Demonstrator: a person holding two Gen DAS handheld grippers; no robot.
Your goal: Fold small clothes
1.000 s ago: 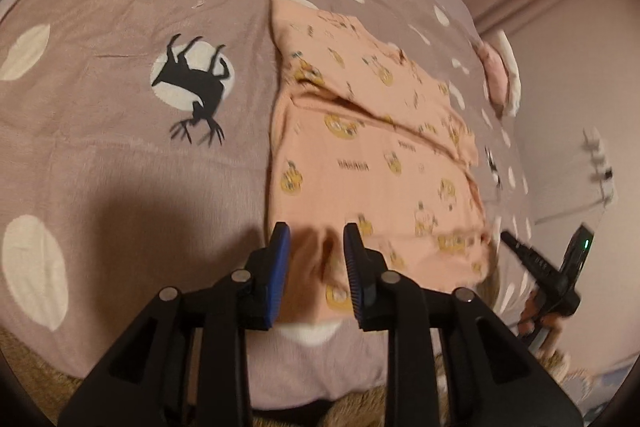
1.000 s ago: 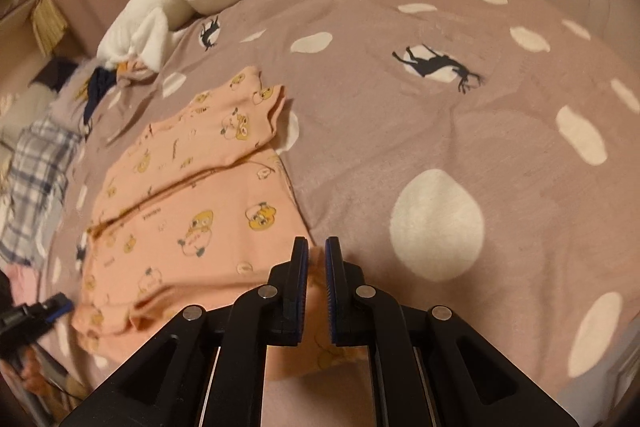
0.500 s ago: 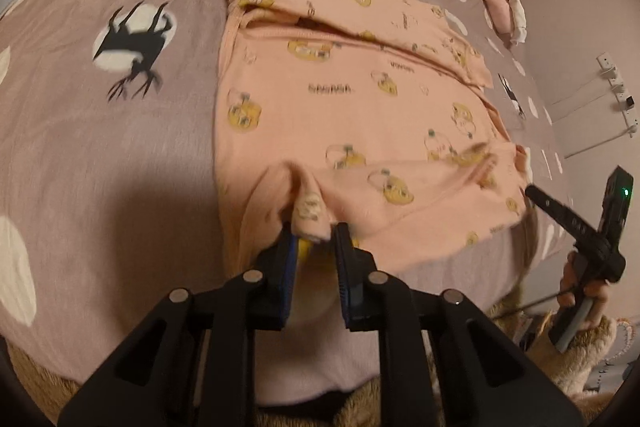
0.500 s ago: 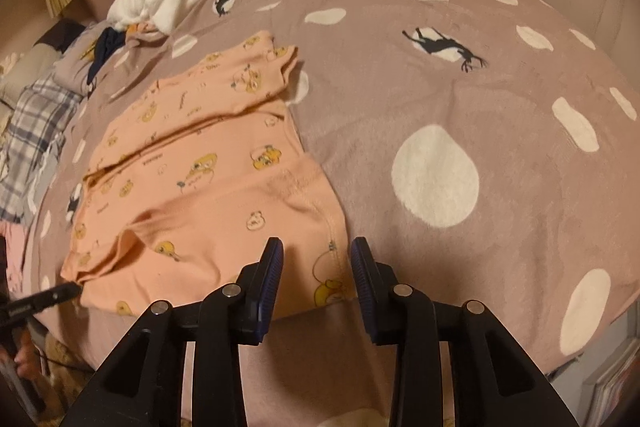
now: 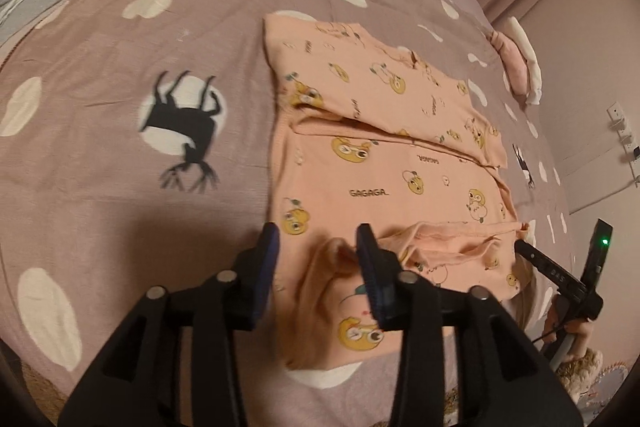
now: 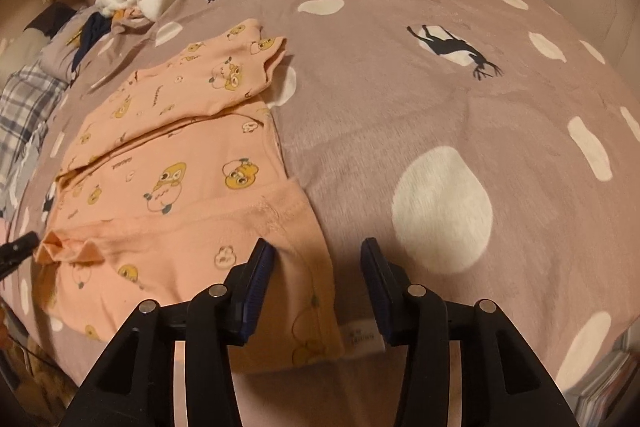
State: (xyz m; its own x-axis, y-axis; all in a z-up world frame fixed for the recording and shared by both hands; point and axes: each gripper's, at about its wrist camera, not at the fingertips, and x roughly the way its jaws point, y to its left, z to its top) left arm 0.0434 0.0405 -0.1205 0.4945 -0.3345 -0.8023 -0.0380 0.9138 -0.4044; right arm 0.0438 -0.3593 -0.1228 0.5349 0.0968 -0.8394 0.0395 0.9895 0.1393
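1. My left gripper [image 5: 318,247] hangs over the near hem of the peach garment [image 5: 384,163], fingers spread wide and grasping nothing; a raised wrinkle of cloth sits between them.
2. I see the garment lying flat on the dotted mauve bedspread [image 5: 120,99], its far part doubled over the middle and its near hem turned back in a loose band.
3. My right gripper [image 6: 316,259] is likewise released, straddling the garment's right edge [image 6: 296,227] where it meets the bedspread [image 6: 440,107].
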